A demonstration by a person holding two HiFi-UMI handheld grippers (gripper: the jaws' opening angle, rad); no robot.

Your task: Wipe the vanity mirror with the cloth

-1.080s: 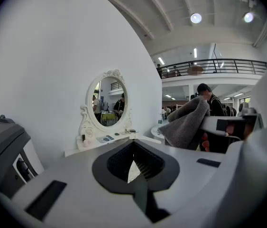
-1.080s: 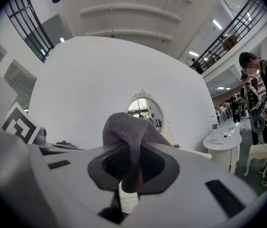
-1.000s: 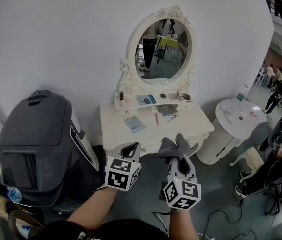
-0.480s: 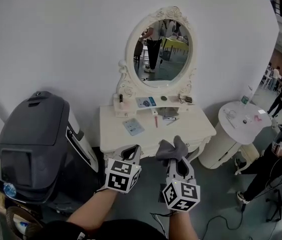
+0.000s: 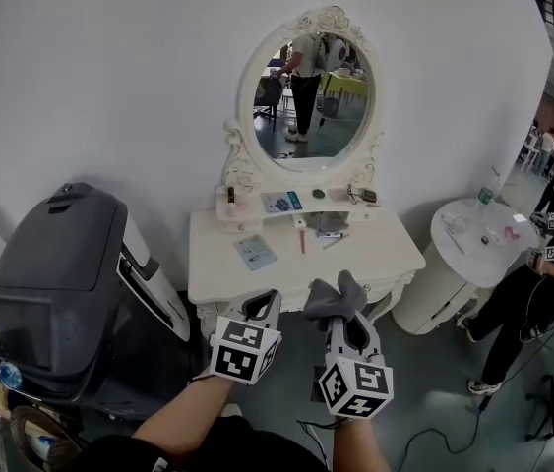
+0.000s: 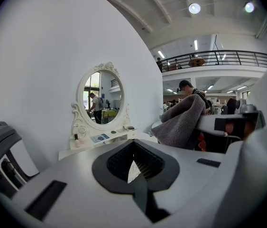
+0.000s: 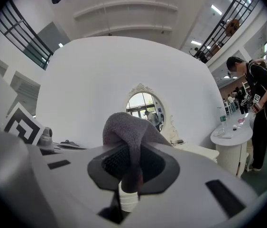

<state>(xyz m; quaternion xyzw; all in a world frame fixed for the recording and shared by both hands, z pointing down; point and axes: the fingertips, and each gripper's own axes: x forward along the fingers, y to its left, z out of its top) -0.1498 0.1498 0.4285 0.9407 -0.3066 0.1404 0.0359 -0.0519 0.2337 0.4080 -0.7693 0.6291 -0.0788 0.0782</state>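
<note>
The oval vanity mirror (image 5: 308, 91) in its white carved frame stands on a white dressing table (image 5: 385, 249) against the wall; it also shows in the left gripper view as the mirror (image 6: 101, 99) and in the right gripper view as the mirror (image 7: 145, 106). My right gripper (image 5: 338, 308) is shut on a grey cloth (image 5: 336, 294), which bunches above its jaws (image 7: 128, 129). My left gripper (image 5: 259, 305) is shut with nothing in it, beside the right one. Both hang in front of the table's near edge, well short of the mirror.
Small items lie on the table, among them a blue card (image 5: 255, 253) and a pink tube (image 5: 301, 235). A large dark grey machine (image 5: 50, 283) stands at the left. A round white side table (image 5: 473, 239) and a person in black (image 5: 542, 283) are at the right.
The head view has swung slightly right and closer, so the mirror and table sit further left. Both grippers keep their places with the cloth still held.
</note>
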